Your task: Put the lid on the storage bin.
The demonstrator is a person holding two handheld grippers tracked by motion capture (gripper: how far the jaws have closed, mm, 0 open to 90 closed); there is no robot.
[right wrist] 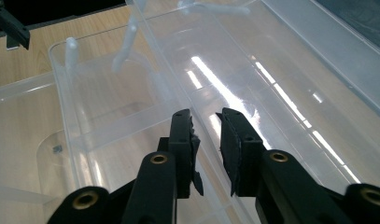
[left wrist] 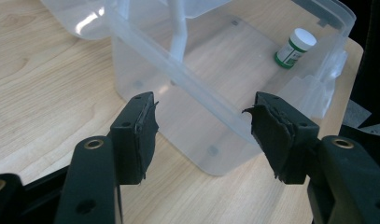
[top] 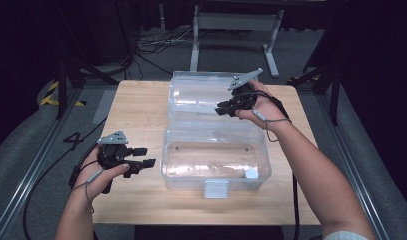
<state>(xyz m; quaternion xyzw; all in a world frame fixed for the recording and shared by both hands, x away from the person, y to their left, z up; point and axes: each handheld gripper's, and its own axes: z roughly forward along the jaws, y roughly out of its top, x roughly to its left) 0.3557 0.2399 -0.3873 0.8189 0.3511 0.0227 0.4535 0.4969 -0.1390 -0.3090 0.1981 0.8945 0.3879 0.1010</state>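
A clear plastic box stands mid-table with its lid folded back behind it. A small bottle with a white cap and green label lies in the box's front right corner. My left gripper hovers left of the box, open wide, with nothing between its jaws. My right gripper is over the right part of the lid. Its jaws stand narrowly apart on either side of a clear plastic rim, and a gap shows beside each pad.
The wooden table has bare room left of the box and along its front edge. A white latch sticks out from the box's front wall. Cables and metal stand legs lie on the floor beyond the table.
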